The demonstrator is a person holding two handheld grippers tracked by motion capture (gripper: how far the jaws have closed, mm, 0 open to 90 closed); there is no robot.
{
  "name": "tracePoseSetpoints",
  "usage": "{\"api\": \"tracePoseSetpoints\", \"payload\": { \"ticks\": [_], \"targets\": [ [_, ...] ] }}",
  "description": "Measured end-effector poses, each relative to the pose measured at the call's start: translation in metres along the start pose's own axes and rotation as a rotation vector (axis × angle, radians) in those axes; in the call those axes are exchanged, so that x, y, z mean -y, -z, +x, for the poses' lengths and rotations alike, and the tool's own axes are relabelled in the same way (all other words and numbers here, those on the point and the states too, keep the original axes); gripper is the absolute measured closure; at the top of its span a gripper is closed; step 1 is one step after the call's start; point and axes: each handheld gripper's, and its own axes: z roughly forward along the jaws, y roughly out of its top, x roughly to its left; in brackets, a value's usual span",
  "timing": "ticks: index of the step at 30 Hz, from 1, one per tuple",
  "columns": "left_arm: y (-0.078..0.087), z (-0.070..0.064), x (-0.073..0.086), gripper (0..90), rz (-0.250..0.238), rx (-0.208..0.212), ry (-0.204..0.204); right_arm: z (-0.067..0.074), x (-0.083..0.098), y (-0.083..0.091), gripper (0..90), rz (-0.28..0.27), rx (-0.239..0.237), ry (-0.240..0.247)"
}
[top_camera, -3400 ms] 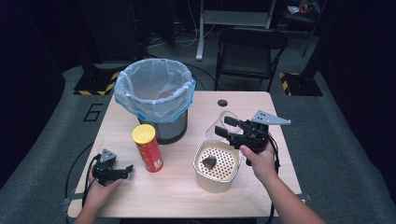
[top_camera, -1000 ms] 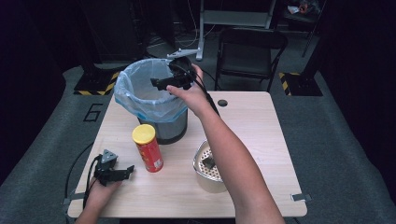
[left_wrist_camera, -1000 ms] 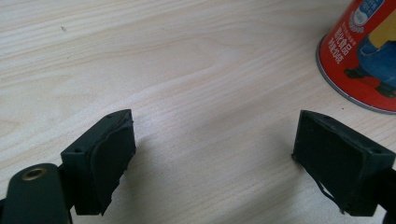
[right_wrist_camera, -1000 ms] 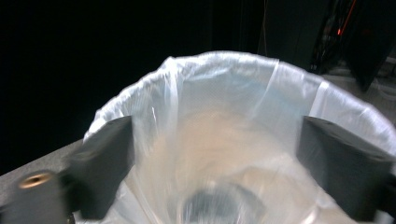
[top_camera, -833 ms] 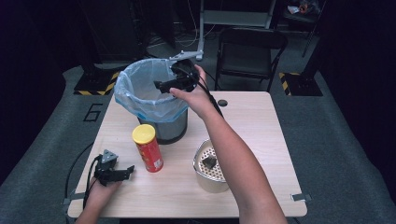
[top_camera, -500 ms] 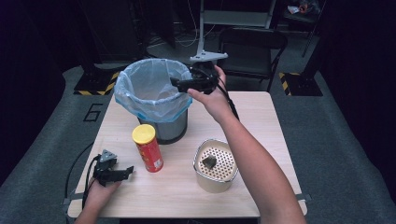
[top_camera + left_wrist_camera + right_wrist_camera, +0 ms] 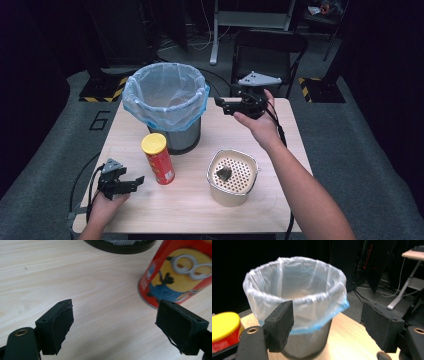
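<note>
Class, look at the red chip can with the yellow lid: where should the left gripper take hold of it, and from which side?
Grip the chip can around its straight middle wall, coming level from the near-left, where the open left gripper already faces it. It stands upright and round, beside the bin.

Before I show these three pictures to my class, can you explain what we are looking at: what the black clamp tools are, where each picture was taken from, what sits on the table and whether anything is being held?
A person sits at a wooden table with a hand-held two-jaw clamp in each hand. The wide picture comes from a camera above the table. The other two come from small cameras riding on the clamps, looking out between their black jaws.

The left gripper rests near the table's front edge, jaws open and empty, facing the red crisp can. The right gripper hangs in the air beside the lined waste bin; its jaws have just been closing, with nothing between them.

Also on the table is a cream perforated basket with a small dark scrap inside.
</note>
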Motion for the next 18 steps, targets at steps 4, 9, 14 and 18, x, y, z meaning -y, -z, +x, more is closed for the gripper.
{"api": "tracePoseSetpoints", "payload": {
  "ticks": [4,9,14,18],
  "targets": [
    [0.010,-0.008,-0.008,13.8,-0.033,0.053,-0.028,-0.005,0.016,0.010,26.2,0.009,0.010,-0.009],
    [0.016,-0.016,-0.013,12.8,-0.064,0.112,-0.041,-0.009,0.029,0.023,26.2,-0.004,0.008,-0.023],
    [0.012,-0.029,-0.022,12.5,-0.088,0.164,-0.045,-0.011,0.043,0.031,26.0,0.030,0.041,-0.002],
    [0.007,-0.035,-0.031,12.4,-0.072,0.185,-0.074,-0.013,0.056,0.037,25.9,0.039,0.057,-0.021]
  ]
}}
